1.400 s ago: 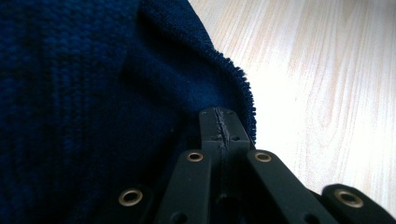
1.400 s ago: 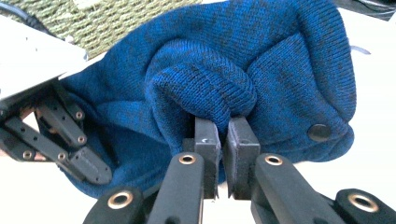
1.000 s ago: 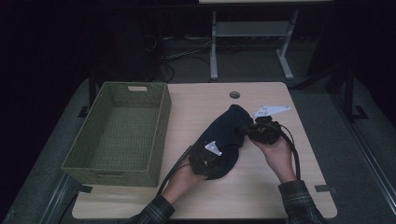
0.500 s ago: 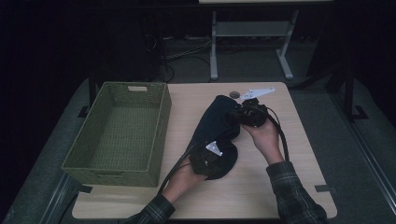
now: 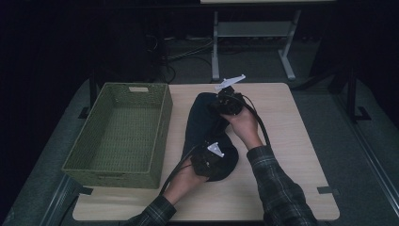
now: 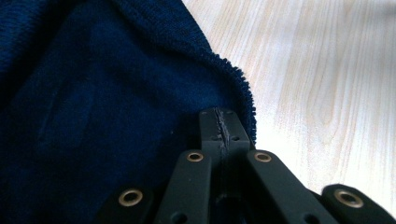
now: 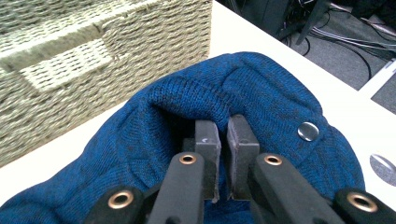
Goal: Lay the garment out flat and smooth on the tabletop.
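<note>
A dark blue knit garment (image 5: 203,123) lies stretched lengthwise on the wooden table (image 5: 291,141). My left gripper (image 5: 210,158) is at its near end, shut on the ribbed edge (image 6: 236,84) of the cloth; the left gripper view shows its jaws (image 6: 220,127) pressed together over the fabric. My right gripper (image 5: 229,102) is at the far end. In the right gripper view its jaws (image 7: 223,128) pinch a raised fold of the knit garment (image 7: 261,88), beside a small metal snap (image 7: 306,131).
A green wicker basket (image 5: 162,120) stands empty at the table's left, close to the garment; its woven wall (image 7: 93,60) rises just beyond the right gripper. A grey round disc (image 7: 385,168) is set in the tabletop near the far edge. Table legs and cables lie beyond.
My right gripper has carried the garment's far end toward the far edge of the table, drawing the cloth out longer. The left gripper has stayed at the near end.
</note>
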`<action>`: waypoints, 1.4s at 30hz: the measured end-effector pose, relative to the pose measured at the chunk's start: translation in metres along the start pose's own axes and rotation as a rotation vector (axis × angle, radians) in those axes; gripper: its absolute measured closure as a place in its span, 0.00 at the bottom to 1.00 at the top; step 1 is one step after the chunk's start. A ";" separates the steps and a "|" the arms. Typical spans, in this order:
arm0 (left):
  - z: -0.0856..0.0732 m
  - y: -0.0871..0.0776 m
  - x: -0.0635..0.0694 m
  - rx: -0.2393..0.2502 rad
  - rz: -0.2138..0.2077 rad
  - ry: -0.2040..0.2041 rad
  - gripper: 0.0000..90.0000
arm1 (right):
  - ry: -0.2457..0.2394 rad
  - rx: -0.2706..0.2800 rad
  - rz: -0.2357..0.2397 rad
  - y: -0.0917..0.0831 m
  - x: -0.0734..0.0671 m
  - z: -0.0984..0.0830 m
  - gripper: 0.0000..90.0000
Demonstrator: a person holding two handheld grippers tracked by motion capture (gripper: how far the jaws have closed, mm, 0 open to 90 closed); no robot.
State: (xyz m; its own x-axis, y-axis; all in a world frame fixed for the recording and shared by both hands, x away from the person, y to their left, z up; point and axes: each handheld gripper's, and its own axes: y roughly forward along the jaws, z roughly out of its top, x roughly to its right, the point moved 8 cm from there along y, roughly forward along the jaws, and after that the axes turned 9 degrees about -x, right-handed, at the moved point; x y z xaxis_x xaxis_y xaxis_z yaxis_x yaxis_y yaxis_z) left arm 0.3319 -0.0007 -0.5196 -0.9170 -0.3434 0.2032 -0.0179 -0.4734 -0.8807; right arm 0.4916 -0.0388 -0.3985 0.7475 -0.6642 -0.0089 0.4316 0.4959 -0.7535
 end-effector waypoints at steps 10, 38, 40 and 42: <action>0.000 0.000 -0.001 0.003 -0.007 -0.003 1.00 | 0.018 0.037 0.009 0.015 -0.002 0.007 0.68; -0.001 0.000 -0.003 0.015 -0.031 -0.017 1.00 | 0.110 -0.130 -0.020 0.064 0.039 -0.083 0.77; -0.001 0.000 -0.003 0.016 -0.031 -0.018 1.00 | 0.116 -0.144 -0.028 0.070 0.042 -0.087 0.77; -0.001 0.000 -0.003 0.016 -0.033 -0.019 1.00 | 0.130 -0.153 -0.031 0.075 0.045 -0.090 0.78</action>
State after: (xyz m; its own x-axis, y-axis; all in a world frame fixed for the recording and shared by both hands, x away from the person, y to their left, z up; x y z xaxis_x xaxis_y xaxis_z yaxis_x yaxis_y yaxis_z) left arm 0.3344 0.0012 -0.5210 -0.9084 -0.3425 0.2398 -0.0410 -0.4978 -0.8663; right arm 0.5117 -0.0820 -0.5144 0.6592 -0.7494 -0.0620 0.3643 0.3903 -0.8455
